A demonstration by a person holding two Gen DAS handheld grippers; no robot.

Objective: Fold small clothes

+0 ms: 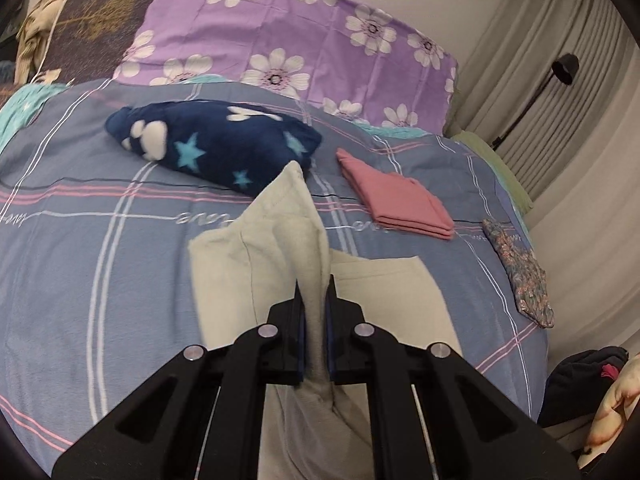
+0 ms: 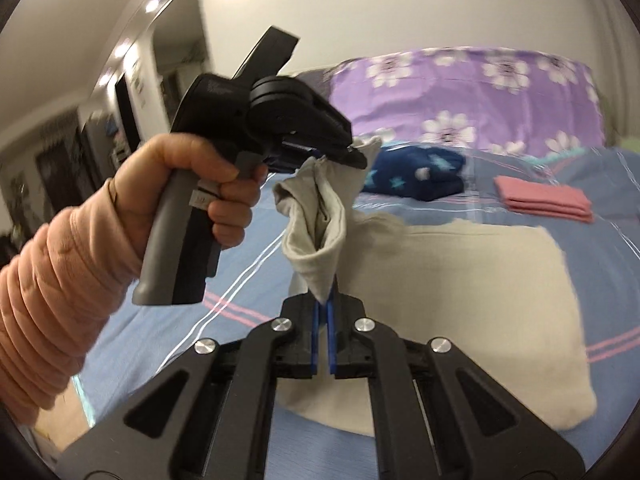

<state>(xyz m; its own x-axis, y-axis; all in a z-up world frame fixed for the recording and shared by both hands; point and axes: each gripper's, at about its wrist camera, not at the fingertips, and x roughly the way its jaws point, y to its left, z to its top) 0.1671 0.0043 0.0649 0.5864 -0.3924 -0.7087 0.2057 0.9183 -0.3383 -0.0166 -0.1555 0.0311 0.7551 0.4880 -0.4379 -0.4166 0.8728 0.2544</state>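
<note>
A cream garment (image 1: pixel 272 240) lies partly on the blue checked bedspread (image 1: pixel 80 260), with one end lifted off it. My left gripper (image 1: pixel 314 286) is shut on a raised fold of that cloth. In the right wrist view the left gripper (image 2: pixel 357 155), held by a hand in a peach sleeve, pinches one corner of the cream garment (image 2: pixel 460 280). Just below it my right gripper (image 2: pixel 325 298) is shut on the neighbouring corner, and the cloth hangs bunched between the two grips. The rest of the garment lies flat on the bed.
A navy fleece with stars and paw prints (image 1: pixel 208 144) and a folded pink cloth (image 1: pixel 400 200) lie beyond the garment. A small floral cloth (image 1: pixel 520 272) sits at the bed's right edge. Purple flowered pillow (image 1: pixel 300 40) behind, floor lamp (image 1: pixel 560 72) and curtains on the right.
</note>
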